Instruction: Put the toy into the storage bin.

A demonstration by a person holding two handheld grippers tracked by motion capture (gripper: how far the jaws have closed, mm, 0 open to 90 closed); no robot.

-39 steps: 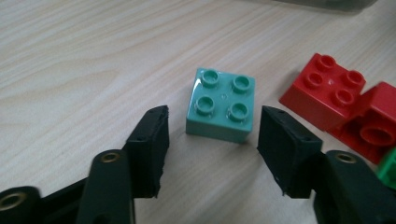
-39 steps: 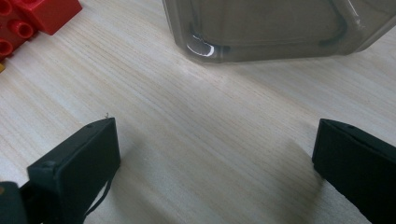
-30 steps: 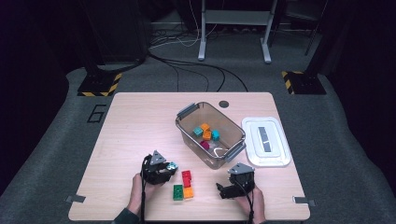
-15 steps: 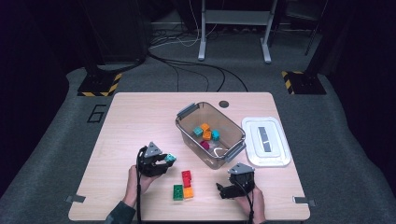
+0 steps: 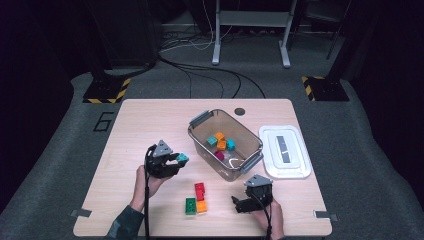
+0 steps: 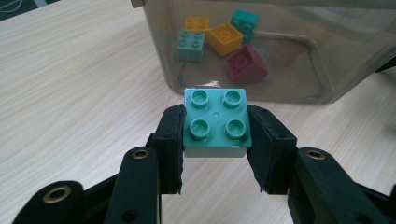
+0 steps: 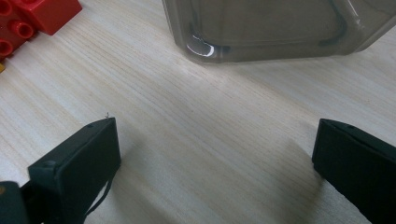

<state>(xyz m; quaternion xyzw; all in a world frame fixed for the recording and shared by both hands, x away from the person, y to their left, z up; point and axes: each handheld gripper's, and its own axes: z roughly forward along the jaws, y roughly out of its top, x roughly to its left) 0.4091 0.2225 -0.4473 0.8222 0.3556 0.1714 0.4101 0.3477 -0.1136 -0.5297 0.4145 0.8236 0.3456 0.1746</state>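
My left gripper (image 5: 176,161) is shut on a teal four-stud brick (image 6: 216,122), held above the table left of the clear plastic bin (image 5: 252,160). The teal brick (image 5: 182,158) sticks out at the jaw tips, studs up. Inside the bin (image 6: 289,95) lie several bricks: teal ones, orange ones and a dark red one (image 6: 246,63). My right gripper (image 5: 242,204) rests low at the front of the table, jaws wide apart with nothing between them (image 7: 215,154). A red brick (image 5: 200,190), a green brick (image 5: 190,205) and an orange brick (image 5: 202,206) lie together on the table between the two grippers.
The bin's white lid (image 5: 284,151) lies flat to the right of the bin. A small dark round disc (image 5: 240,111) sits near the table's far edge. The red brick (image 7: 28,21) lies at the upper left in the right gripper view, the bin's corner (image 7: 261,37) straight ahead.
My left gripper has risen off the table with the teal brick and drawn toward the bin. The right gripper has stayed put.
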